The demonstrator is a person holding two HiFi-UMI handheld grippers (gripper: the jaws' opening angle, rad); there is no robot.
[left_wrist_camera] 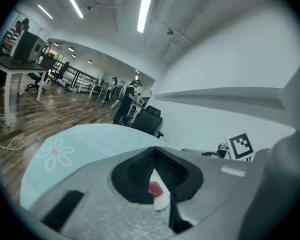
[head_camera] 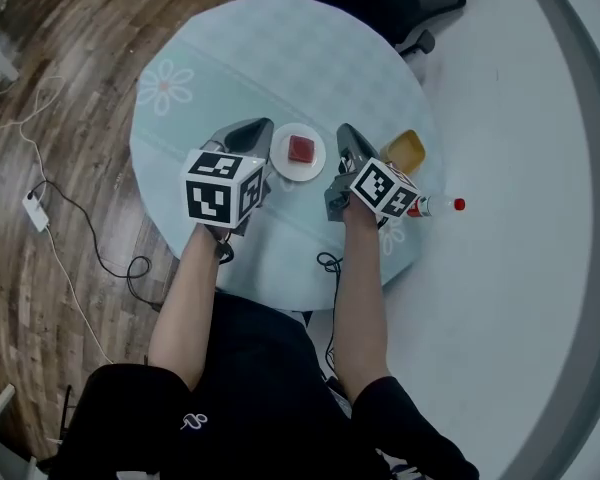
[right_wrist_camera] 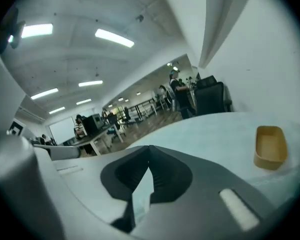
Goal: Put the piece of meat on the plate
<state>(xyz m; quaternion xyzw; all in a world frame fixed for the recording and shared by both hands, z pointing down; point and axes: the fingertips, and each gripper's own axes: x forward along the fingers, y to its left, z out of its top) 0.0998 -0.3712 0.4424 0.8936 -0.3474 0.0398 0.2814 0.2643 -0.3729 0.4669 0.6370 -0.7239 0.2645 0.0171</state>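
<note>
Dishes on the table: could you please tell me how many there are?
2. A plate with the meat lies between the left gripper and right gripper; a yellow dish lies to their right. The grippers may hide more.

The table (head_camera: pixel 230 58) has a smooth, matt top. The plate (head_camera: pixel 283 165) on it looks glossy, and the floor (head_camera: pixel 70 78) beside the table is wood with a slight shine.
</note>
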